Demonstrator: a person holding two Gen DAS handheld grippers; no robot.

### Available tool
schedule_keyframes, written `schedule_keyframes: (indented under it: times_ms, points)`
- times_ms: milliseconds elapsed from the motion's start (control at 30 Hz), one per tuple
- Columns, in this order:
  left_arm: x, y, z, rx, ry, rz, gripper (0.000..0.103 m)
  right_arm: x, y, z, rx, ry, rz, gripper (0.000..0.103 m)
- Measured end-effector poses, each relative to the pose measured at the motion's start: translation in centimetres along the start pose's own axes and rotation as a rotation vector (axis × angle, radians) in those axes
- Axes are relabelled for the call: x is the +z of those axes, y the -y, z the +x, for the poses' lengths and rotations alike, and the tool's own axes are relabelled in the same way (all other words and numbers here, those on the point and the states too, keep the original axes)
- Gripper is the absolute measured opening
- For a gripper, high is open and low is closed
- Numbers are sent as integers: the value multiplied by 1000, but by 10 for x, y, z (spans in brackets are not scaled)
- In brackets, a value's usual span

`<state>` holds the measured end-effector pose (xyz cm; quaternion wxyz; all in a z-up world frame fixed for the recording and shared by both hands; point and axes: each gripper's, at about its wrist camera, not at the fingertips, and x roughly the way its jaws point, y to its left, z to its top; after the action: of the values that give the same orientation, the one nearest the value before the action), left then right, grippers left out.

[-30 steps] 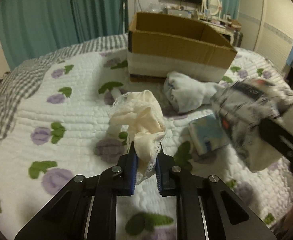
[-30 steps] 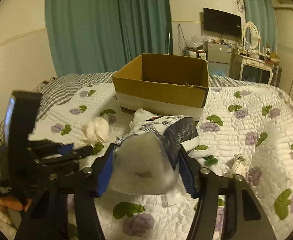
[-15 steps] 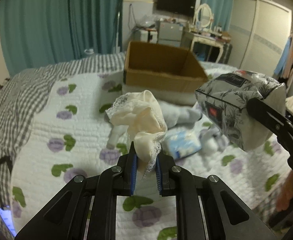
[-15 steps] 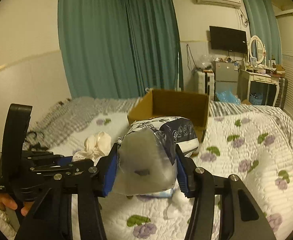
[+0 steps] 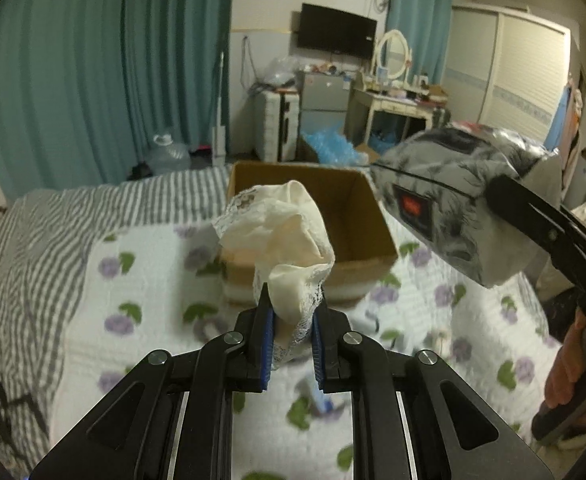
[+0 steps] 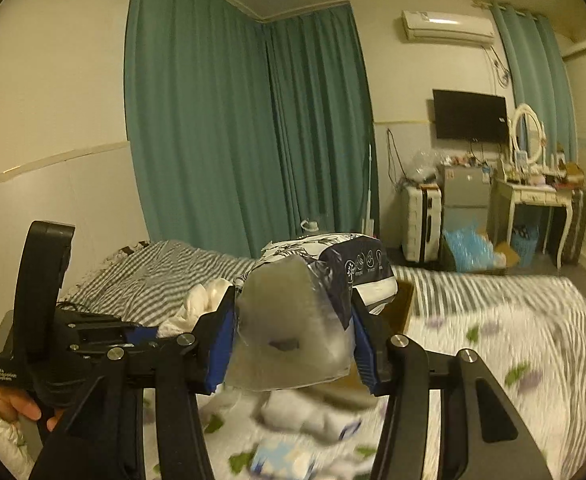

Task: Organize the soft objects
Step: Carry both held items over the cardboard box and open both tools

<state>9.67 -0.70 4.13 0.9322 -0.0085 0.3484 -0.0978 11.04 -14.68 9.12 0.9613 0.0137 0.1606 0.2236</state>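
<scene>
My left gripper (image 5: 290,312) is shut on a cream lace-edged cloth (image 5: 281,232) and holds it in the air in front of the open cardboard box (image 5: 357,216) on the bed. My right gripper (image 6: 293,320) is shut on a grey, black and white plastic-wrapped soft pack (image 6: 305,320), also in the air; the pack shows at the right of the left wrist view (image 5: 453,204), beside the box. The left gripper with the cream cloth (image 6: 205,304) shows at the left of the right wrist view.
The bed has a white quilt with purple flowers (image 5: 145,280) and a grey striped sheet (image 5: 33,240). A white soft bundle (image 6: 309,416) and a light blue pack (image 6: 281,460) lie on the quilt below. Teal curtains, a dresser (image 6: 533,200) and a wardrobe stand beyond the bed.
Both grippers have risen from near the quilt and moved toward the box, each still holding its item. The box now sits lower and closer in both views.
</scene>
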Motion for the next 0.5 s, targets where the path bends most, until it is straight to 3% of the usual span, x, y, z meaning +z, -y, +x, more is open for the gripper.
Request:
schedule_keyframes:
  times_ms: [233, 500]
  points:
    - [47, 2, 52, 21, -7, 7, 15, 15, 32, 79, 1, -30, -12, 51]
    - [60, 11, 145, 45, -71, 78, 15, -19, 78, 173, -15, -146, 12, 51]
